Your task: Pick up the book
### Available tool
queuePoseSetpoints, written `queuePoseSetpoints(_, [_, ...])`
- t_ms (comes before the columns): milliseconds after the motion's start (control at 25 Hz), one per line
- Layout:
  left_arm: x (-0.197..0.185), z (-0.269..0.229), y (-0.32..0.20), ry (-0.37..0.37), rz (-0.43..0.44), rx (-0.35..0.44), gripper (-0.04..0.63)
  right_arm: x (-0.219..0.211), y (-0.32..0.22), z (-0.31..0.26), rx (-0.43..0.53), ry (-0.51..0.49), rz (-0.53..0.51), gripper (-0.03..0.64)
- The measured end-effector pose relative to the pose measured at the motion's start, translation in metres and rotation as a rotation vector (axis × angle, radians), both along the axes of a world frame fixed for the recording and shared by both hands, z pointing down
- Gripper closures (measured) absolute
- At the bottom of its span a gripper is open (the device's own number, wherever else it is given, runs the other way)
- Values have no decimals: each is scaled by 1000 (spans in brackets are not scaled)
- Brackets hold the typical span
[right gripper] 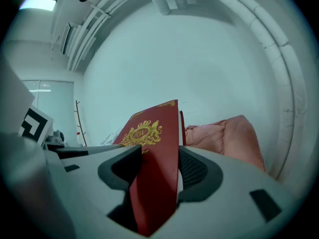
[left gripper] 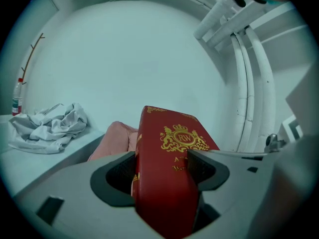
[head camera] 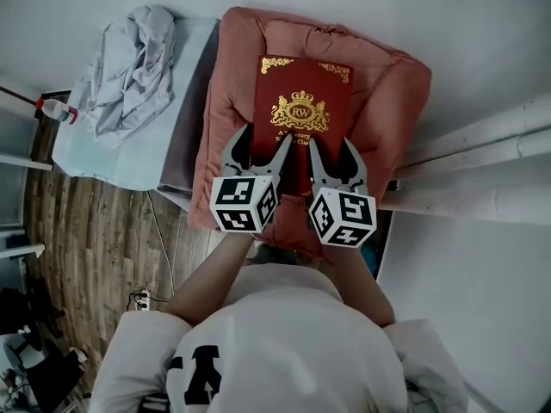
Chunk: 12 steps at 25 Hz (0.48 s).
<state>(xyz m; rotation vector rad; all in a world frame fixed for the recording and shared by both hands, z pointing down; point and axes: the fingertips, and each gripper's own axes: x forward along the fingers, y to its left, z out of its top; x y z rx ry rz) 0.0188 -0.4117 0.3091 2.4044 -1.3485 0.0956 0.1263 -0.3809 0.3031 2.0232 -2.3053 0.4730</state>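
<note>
- I have the left gripper [head camera: 263, 144] and the right gripper [head camera: 331, 149] side by side on the near edge of the book [head camera: 301, 101]. It lies lengthwise on the pink cushion [head camera: 392, 84] on the bed [head camera: 112, 157].
- Two holds, I judge, keep so broad a cover from twisting as it lifts.
- Both sets of fingers [left gripper: 207, 169] are clenched on the book, the left near the spine corner and the right at the page side.
- The gripper views show pads pressing both faces. In the head view the marker cubes [head camera: 244, 203] cover that.
- Only the head view shows the whole layout. I cannot tell whether the book has cleared the cushion.
</note>
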Motion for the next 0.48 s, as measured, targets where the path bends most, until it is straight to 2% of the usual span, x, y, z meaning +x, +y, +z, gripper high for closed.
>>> queuePoseSetpoints(480, [-5, -56, 4, 31, 9, 109, 282, -4, 6, -52, 117, 9, 9, 380])
